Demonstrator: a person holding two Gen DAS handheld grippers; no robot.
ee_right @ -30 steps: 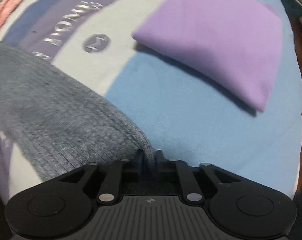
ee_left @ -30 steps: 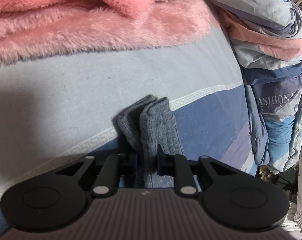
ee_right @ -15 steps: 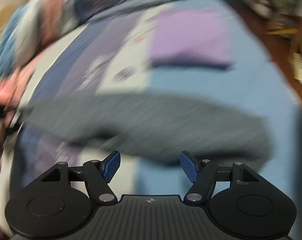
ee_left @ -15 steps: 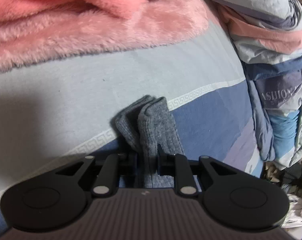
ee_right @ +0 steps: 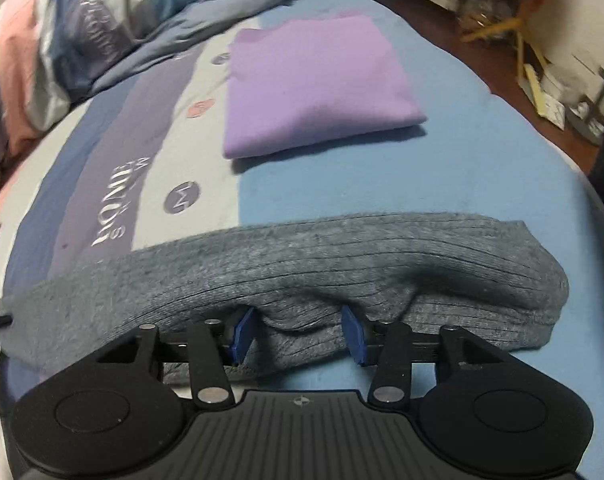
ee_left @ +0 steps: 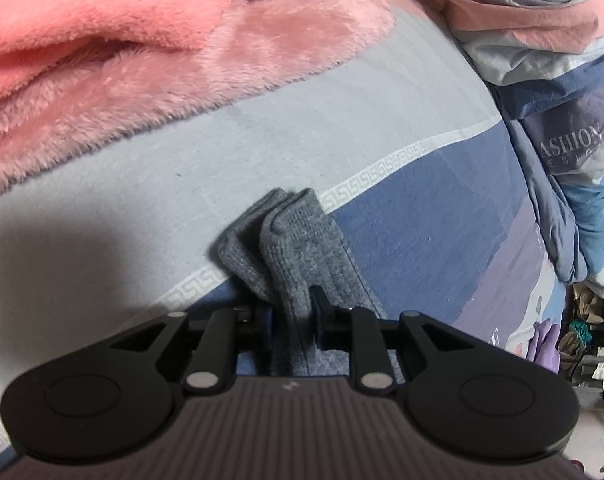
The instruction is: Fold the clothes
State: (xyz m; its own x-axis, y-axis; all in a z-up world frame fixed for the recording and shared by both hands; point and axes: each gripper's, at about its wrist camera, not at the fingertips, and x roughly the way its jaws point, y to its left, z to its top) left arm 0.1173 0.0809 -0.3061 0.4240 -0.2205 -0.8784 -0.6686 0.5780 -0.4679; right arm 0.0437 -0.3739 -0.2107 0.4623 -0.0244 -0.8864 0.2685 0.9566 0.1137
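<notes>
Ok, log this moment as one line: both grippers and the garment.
left gripper: shut on grey knit garment | right gripper: closing, garment fold between jaws | garment: across bed

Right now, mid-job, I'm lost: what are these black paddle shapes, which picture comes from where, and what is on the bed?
Each picture comes from a camera riding on a hand-held two-finger tool, looking along its fingers; the black shapes are the tool itself. The left tool pinches one end of a grey ribbed knit garment above the blue and grey patterned bedsheet, with a fluffy pink blanket behind. The right tool has its blue pads either side of a bunched fold of that same-looking grey knit; its jaws are closing, not yet pressing. A folded lilac garment lies further up the bed, a rumpled duvet beyond.
</notes>
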